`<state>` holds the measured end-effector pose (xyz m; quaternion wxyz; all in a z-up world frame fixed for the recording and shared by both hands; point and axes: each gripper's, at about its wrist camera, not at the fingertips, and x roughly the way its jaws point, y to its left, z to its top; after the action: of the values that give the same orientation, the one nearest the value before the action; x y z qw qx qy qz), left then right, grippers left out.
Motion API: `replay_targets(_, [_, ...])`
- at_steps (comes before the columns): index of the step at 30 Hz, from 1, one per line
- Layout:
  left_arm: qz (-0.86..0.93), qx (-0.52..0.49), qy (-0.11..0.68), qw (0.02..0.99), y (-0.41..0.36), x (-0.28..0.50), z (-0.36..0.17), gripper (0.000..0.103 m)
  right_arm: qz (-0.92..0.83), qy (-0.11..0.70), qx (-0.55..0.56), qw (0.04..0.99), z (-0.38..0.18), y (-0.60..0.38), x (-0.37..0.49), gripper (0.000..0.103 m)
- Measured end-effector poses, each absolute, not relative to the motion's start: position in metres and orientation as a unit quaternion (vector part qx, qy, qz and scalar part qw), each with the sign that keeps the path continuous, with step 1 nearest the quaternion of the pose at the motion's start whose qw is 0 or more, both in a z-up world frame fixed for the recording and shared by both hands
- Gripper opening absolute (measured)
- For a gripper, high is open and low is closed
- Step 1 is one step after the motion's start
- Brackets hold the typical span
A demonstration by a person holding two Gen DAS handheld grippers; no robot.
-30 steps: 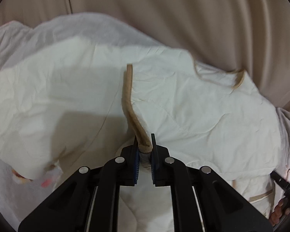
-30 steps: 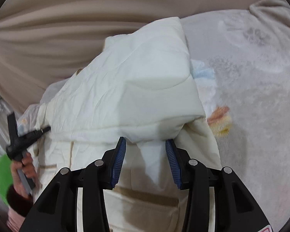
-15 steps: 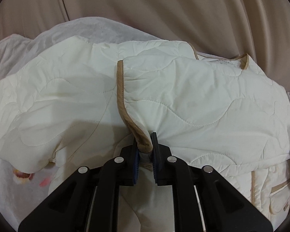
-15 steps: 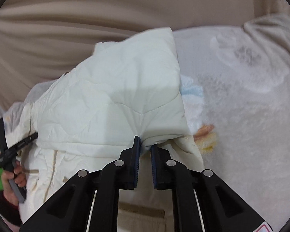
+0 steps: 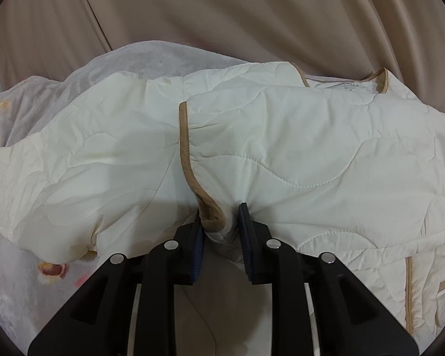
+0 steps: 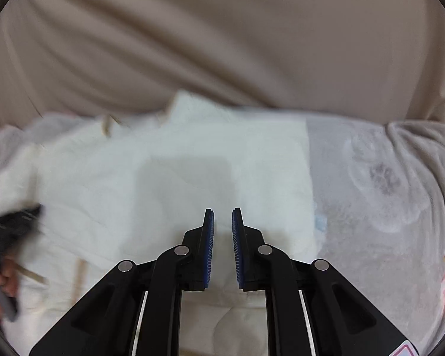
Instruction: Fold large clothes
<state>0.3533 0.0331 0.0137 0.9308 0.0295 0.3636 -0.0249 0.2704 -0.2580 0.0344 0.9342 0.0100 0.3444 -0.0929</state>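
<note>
Pinching the jacket's (image 5: 281,154) tan trim, the left gripper (image 5: 219,222) has just been opening a bit; right gripper (image 6: 222,225) hangs nearly closed, holding nothing, above the bed (image 6: 370,192).

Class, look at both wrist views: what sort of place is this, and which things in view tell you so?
Probably a home, likely a bed or sofa used for folding laundry. A cream quilted jacket lies on a soft grey fleece blanket with printed pictures, and beige draped fabric, like a curtain or cover, hangs behind.
</note>
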Motion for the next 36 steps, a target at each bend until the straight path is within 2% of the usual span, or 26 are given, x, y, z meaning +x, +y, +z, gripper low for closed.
replay_targets(3, [-0.021,0.038,0.362,0.931,0.031,0.353,0.013,0.025,-0.1,0.362,0.035,0.926,0.003,-0.279,0.28,0.006])
replay_targets(9, [-0.001,0.064,0.356,0.932,0.024,0.351,0.013,0.029,-0.114,0.316,0.044,0.941,0.036,-0.286,0.26,0.009])
replay_targets(13, [0.005,0.068,0.353,0.933,0.024,0.348,0.014,0.034,-0.136,0.366,0.031,0.92,0.004,-0.301,0.281,0.008])
replay_targets(19, [0.007,0.044,0.346,0.937,0.034,0.347,0.021,0.039,-0.107,0.322,0.064,0.938,0.04,-0.3,0.271,0.011])
replay_targets(22, [-0.008,-0.002,0.33,0.944,0.048,0.347,0.046,0.041,-0.1,0.319,0.075,0.939,0.049,-0.304,0.284,0.011])
replay_targets(23, [-0.016,-0.013,0.321,0.947,0.05,0.348,0.058,0.045,-0.094,0.317,0.085,0.94,0.055,-0.306,0.291,0.011])
replay_targets(24, [-0.019,-0.021,0.312,0.95,0.051,0.35,0.069,0.055,-0.086,0.311,0.095,0.942,0.061,-0.304,0.3,0.011])
replay_targets(26, [-0.024,-0.032,0.295,0.955,0.048,0.356,0.088,0.067,-0.078,0.302,0.099,0.945,0.069,-0.297,0.311,0.011])
replay_targets(27, [-0.027,-0.03,0.293,0.955,0.044,0.362,0.092,0.068,-0.077,0.302,0.097,0.945,0.07,-0.291,0.316,0.011])
replay_targets(29, [-0.022,-0.015,0.312,0.95,0.033,0.379,0.084,0.068,-0.092,0.321,0.092,0.938,0.06,-0.291,0.335,0.011])
replay_targets(33, [0.025,0.033,0.368,0.929,0.026,0.418,0.033,0.07,-0.16,0.342,0.064,0.924,0.035,-0.308,0.349,0.007])
replay_targets(36, [0.02,0.001,0.373,0.928,0.037,0.422,0.027,0.071,-0.157,0.329,0.097,0.926,0.05,-0.323,0.332,0.009])
